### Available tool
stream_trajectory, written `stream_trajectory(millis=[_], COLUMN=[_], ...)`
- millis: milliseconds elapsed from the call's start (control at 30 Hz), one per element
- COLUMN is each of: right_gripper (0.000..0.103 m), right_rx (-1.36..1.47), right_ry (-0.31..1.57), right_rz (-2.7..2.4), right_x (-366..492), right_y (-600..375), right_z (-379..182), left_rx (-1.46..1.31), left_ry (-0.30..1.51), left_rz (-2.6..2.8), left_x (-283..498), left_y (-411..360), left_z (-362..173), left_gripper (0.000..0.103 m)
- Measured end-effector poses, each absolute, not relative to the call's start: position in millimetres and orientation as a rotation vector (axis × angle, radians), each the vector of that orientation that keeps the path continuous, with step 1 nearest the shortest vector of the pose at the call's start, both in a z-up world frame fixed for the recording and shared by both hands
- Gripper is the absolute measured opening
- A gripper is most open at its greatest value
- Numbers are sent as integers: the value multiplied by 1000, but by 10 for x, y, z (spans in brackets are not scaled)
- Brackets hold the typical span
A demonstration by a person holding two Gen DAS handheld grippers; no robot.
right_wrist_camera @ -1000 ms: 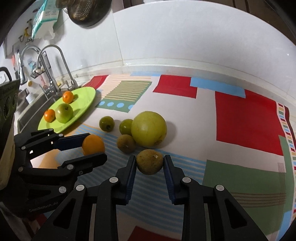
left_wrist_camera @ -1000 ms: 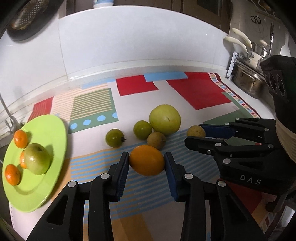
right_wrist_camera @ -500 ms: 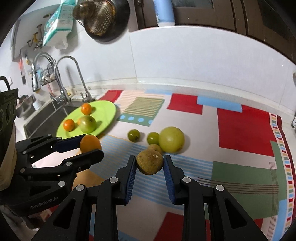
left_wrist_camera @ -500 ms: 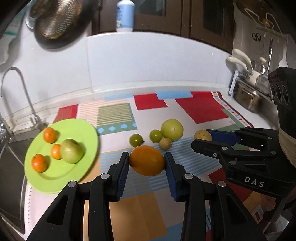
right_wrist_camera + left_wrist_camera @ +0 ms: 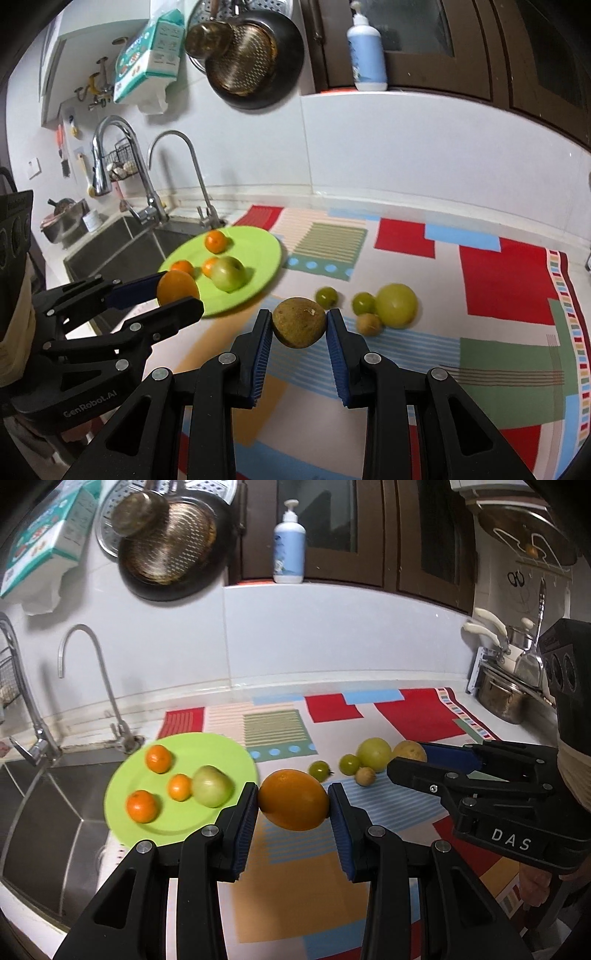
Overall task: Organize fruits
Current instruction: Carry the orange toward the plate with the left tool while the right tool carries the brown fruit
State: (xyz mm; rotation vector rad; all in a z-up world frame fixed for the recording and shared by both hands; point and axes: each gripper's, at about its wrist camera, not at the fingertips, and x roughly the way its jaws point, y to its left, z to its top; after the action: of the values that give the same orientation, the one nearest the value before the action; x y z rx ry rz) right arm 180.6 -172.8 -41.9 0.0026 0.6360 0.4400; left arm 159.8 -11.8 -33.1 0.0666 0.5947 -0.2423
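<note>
Left of my left fingers (image 5: 245, 812): green plate (image 5: 221, 749), near half looks free. Ahead of right fingers (image 5: 334, 332): four fruits (image 5: 397, 304) cluster; bare mat (image 5: 480, 354) right.

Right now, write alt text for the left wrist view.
The left gripper clamps a large orange above a patterned mat. Left of it, a green plate holds three small oranges and a green apple; at right, the right gripper holds a brown fruit.

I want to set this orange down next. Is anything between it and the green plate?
Nothing visible does. The left gripper holds the orange up beside the green plate, whose near right part is bare.
</note>
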Motion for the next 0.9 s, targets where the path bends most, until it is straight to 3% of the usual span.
stream_trajectory(millis=[900], right_gripper=[31], right_rx=[13], right_ry=[556], right_rz=[497], right_x=[2150], right_y=[-482], right_z=[-233], left_rx=[87], left_ry=[559], left_rz=[-145], left_x=[1953], left_y=[1090], left_z=[-246], left_gripper=[38])
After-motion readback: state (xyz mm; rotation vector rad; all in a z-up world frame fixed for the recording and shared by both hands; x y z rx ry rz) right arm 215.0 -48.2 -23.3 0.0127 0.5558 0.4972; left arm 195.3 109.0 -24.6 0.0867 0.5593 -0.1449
